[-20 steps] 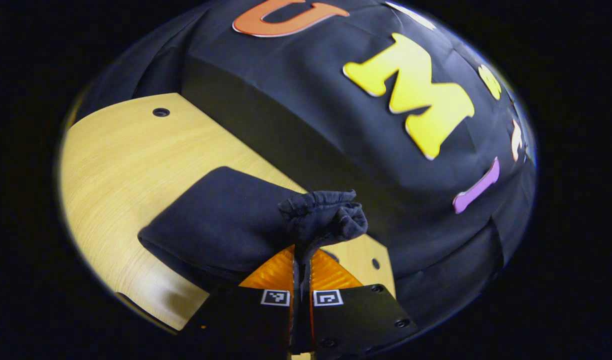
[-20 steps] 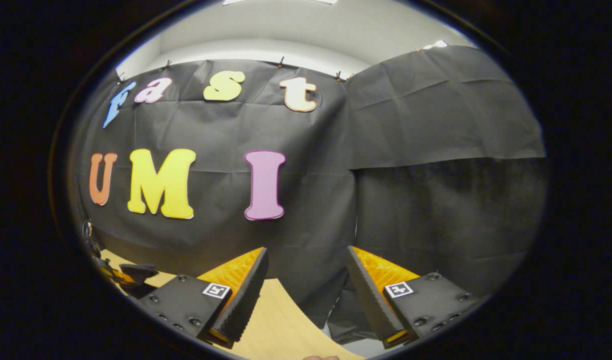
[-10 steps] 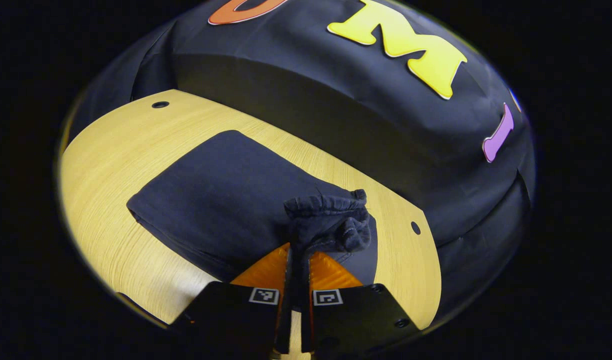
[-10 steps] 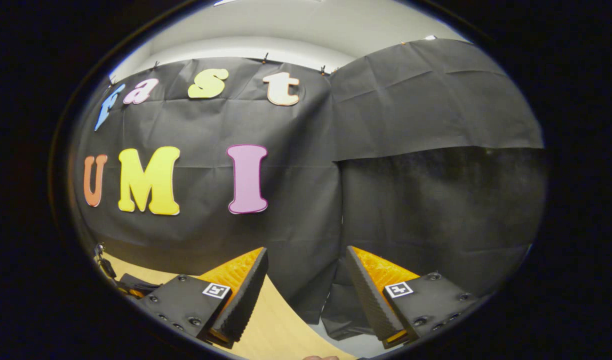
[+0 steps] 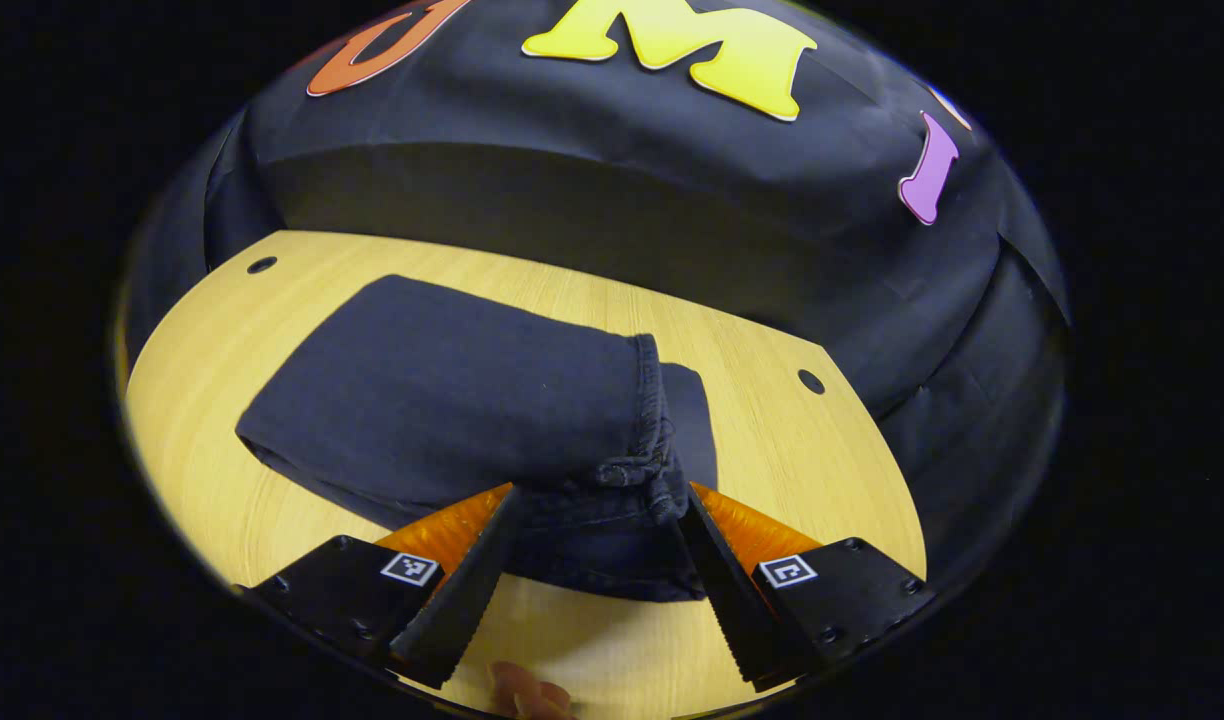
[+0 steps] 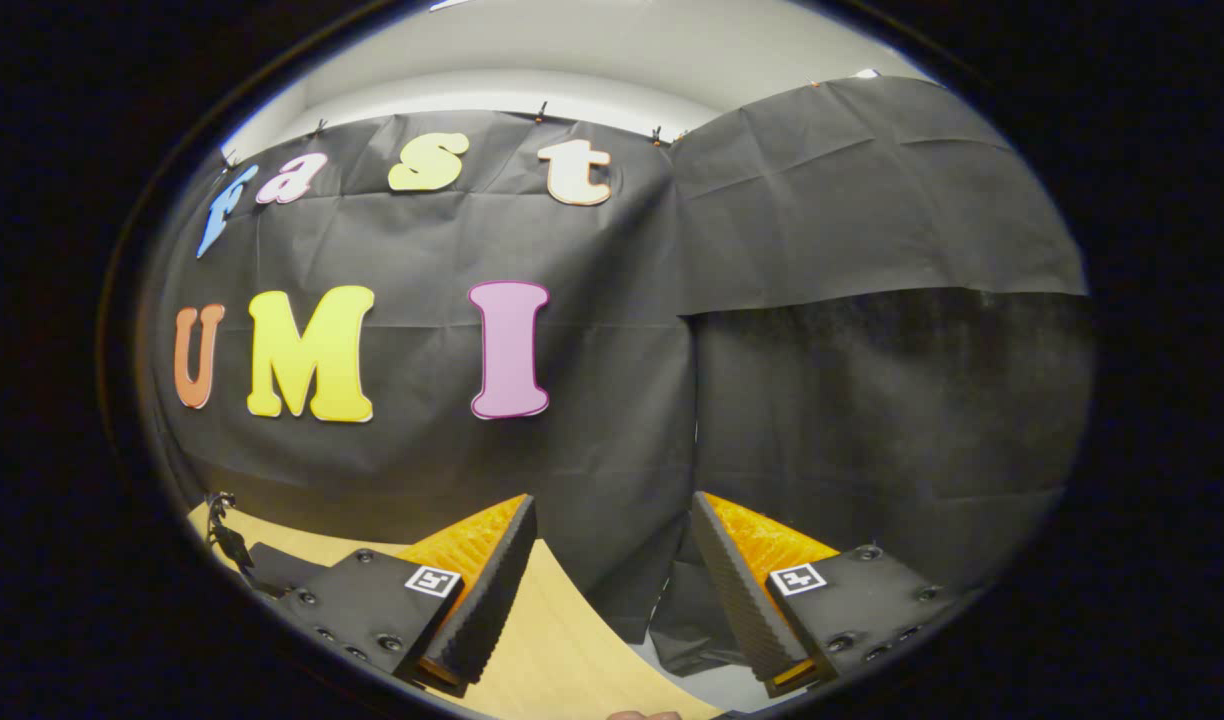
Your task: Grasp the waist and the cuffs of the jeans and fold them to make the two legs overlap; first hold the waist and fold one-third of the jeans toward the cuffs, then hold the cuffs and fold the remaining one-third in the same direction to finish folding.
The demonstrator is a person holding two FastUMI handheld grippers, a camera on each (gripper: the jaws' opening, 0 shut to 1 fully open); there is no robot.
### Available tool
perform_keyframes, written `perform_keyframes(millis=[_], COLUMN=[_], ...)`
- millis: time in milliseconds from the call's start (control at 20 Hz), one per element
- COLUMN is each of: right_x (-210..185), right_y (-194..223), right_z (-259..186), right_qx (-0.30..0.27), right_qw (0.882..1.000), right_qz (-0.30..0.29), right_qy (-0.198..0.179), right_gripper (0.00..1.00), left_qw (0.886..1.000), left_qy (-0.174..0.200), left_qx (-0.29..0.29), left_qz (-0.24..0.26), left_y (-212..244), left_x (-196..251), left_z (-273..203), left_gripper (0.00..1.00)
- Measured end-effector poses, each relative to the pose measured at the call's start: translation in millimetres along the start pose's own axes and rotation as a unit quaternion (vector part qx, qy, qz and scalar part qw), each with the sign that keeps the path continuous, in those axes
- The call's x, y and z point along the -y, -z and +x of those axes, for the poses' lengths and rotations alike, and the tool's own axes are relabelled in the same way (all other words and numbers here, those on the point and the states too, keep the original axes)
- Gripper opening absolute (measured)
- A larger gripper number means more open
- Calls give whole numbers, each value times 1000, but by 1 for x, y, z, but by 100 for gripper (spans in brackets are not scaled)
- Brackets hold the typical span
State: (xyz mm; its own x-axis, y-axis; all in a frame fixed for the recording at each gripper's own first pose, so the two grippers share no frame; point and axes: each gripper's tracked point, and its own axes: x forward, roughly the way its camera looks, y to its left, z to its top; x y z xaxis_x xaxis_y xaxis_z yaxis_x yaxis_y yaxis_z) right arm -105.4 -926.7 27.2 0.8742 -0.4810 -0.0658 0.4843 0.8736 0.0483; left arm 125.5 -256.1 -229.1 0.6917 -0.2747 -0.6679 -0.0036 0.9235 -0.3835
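Observation:
The dark jeans (image 5: 442, 400) lie folded into a compact rectangle on the wooden table (image 5: 772, 440) in the left gripper view. Their hemmed cuff edge (image 5: 652, 440) runs along the right side of the stack, lying on top. My left gripper (image 5: 592, 570) is open, its orange fingers (image 5: 452, 530) spread on either side of the near cuff corner, which rests loose between them. In the right gripper view my right gripper (image 6: 607, 590) is open and holds nothing, raised above the table's corner (image 6: 562, 660) and facing the booth wall.
Round holes (image 5: 811, 381) mark the table's far corners, and the table's far edge meets the black cloth wall. A fingertip (image 5: 522, 692) of the person's hand peeks in at the bottom of the left gripper view. A dark object (image 6: 234, 545) sits at the far left of the right gripper view.
My left gripper lowered the bunched cuffs onto the folded stack and opened, letting them go; the cuffs now lie flat. The right gripper stayed open and barely shifted.

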Motion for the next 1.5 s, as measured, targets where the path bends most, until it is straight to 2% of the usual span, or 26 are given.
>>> perform_keyframes(millis=[200, 400, 550, 700, 850, 1000, 1150, 1250, 1300, 1450, 1500], right_x=[-6, -35, -83, -143, -206, -265, -314, -339, -346, -359, -363], right_y=[9, 21, 36, 47, 45, 37, 27, 25, 26, 28, 32], right_z=[-6, -10, -11, -10, -11, -21, -41, -57, -64, -79, -86], right_qx=[-14, -24, -40, -47, -42, -32, -17, -4, 4, 23, 27], right_qw=[1000, 999, 997, 992, 983, 973, 962, 956, 955, 958, 958], right_qz=[6, 14, 36, 41, 49, 59, 63, 51, 45, 25, 16], right_qy=[-3, -22, -61, -113, -169, -221, -266, -288, -293, -286, -285], right_gripper=[94, 94, 94, 94, 96, 94, 94, 96, 96, 94, 96], left_qw=[1000, 997, 992, 986, 975, 956, 931, 914, 911, 920, 923], left_qy=[21, 36, 38, 21, -4, -17, -17, -31, -36, -24, -17], left_qx=[11, 64, 115, 161, 220, 285, 348, 381, 385, 374, 371], left_qz=[2, 17, 29, 32, 40, 65, 110, 138, 143, 115, 102], left_y=[-3, -37, -74, -113, -158, -191, -211, -219, -218, -200, -194], left_x=[15, 17, 4, -23, -56, -72, -76, -78, -78, -78, -78], left_z=[-24, -65, -102, -144, -189, -235, -279, -296, -298, -299, -299], left_gripper=[100, 100, 100, 99, 99, 99, 99, 100, 98, 100, 94])
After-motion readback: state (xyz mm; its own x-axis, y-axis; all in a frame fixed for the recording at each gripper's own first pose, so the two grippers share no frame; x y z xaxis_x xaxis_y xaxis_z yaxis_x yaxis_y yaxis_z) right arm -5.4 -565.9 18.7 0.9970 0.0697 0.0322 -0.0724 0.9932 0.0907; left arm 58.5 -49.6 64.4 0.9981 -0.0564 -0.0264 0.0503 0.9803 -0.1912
